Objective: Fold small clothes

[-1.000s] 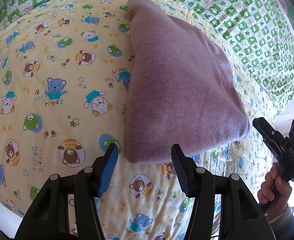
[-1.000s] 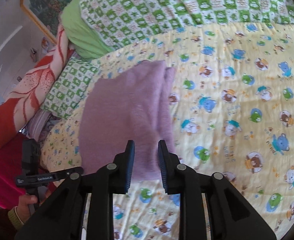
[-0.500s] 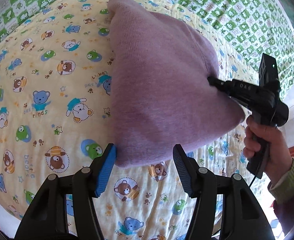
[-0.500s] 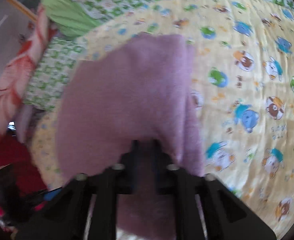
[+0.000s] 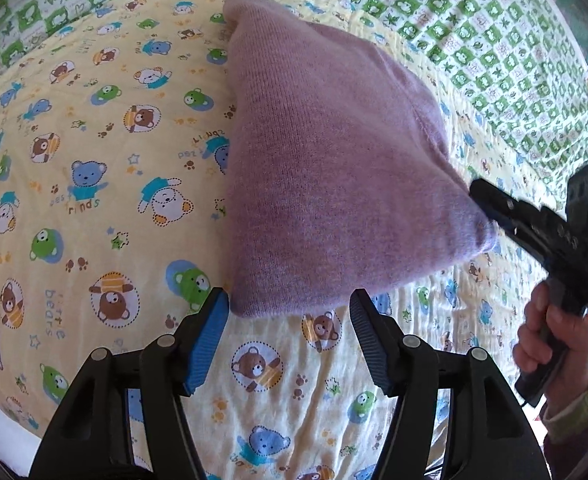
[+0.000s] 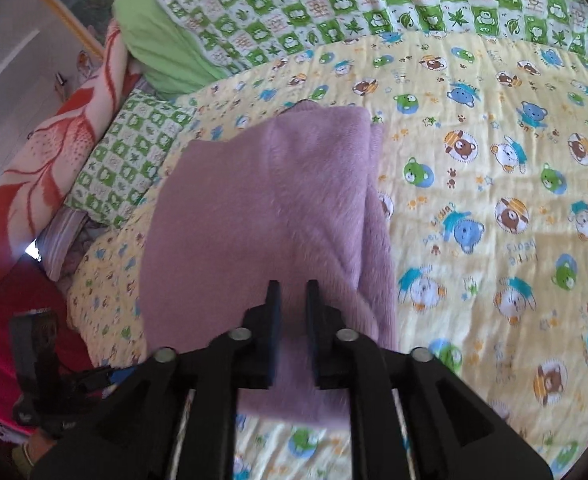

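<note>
A folded purple knit garment (image 5: 325,184) lies on the yellow bear-print quilt (image 5: 94,184). My left gripper (image 5: 288,320) is open just in front of the garment's near corner, empty. My right gripper (image 6: 292,300) has its jaws nearly closed over the garment (image 6: 262,216), with purple knit between the fingers. In the left wrist view the right gripper (image 5: 483,200) touches the garment's right corner, and that corner is raised off the quilt.
A green checked quilt (image 5: 473,40) covers the far side of the bed. A green pillow (image 6: 154,52), a red-and-white blanket (image 6: 54,152) and a small checked cushion (image 6: 122,164) lie beyond the garment in the right wrist view. The bed edge is near.
The right gripper moved in from the bed edge onto the garment's right corner and closed on it. The left gripper stayed open near the front corner.
</note>
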The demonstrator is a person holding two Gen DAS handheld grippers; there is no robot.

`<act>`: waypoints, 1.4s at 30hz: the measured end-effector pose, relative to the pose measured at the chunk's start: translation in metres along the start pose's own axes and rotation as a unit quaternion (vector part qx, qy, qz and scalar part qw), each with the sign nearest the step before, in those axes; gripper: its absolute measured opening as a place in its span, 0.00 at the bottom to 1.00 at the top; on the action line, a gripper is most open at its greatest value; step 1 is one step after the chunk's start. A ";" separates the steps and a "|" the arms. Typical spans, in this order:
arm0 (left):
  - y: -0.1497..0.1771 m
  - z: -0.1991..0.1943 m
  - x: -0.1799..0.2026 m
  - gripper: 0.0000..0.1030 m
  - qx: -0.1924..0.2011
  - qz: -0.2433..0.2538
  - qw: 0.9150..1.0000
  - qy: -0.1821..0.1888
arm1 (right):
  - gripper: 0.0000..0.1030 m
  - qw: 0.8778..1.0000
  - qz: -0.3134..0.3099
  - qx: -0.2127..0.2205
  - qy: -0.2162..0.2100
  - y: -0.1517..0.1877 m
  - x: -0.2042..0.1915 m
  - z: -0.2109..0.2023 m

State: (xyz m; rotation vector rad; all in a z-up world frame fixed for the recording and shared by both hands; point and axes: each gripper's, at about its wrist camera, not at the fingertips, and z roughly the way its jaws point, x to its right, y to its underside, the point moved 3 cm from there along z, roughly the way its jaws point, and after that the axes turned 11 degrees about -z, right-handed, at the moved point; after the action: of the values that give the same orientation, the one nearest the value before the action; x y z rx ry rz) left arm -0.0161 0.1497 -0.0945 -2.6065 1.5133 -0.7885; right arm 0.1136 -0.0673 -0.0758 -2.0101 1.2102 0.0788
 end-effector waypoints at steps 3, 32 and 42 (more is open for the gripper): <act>0.005 -0.010 -0.002 0.64 0.024 -0.004 1.000 -0.001 | 0.36 1.000 -0.011 0.008 0.002 0.017 -0.008 -0.016; 0.069 -0.037 -0.008 0.77 0.097 0.061 0.990 -0.079 | 0.77 0.993 -0.088 0.010 0.079 0.141 -0.051 -0.064; 0.045 -0.053 0.007 0.81 0.146 0.076 0.983 -0.077 | 0.86 0.983 -0.152 0.036 0.093 0.123 -0.075 -0.068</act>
State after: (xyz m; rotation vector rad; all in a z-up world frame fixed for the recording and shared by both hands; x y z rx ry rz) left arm -0.0726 0.1322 -0.0578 -2.2553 1.4125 -0.7134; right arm -0.0450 -0.0869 -0.0681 -2.1504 0.9878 -0.3060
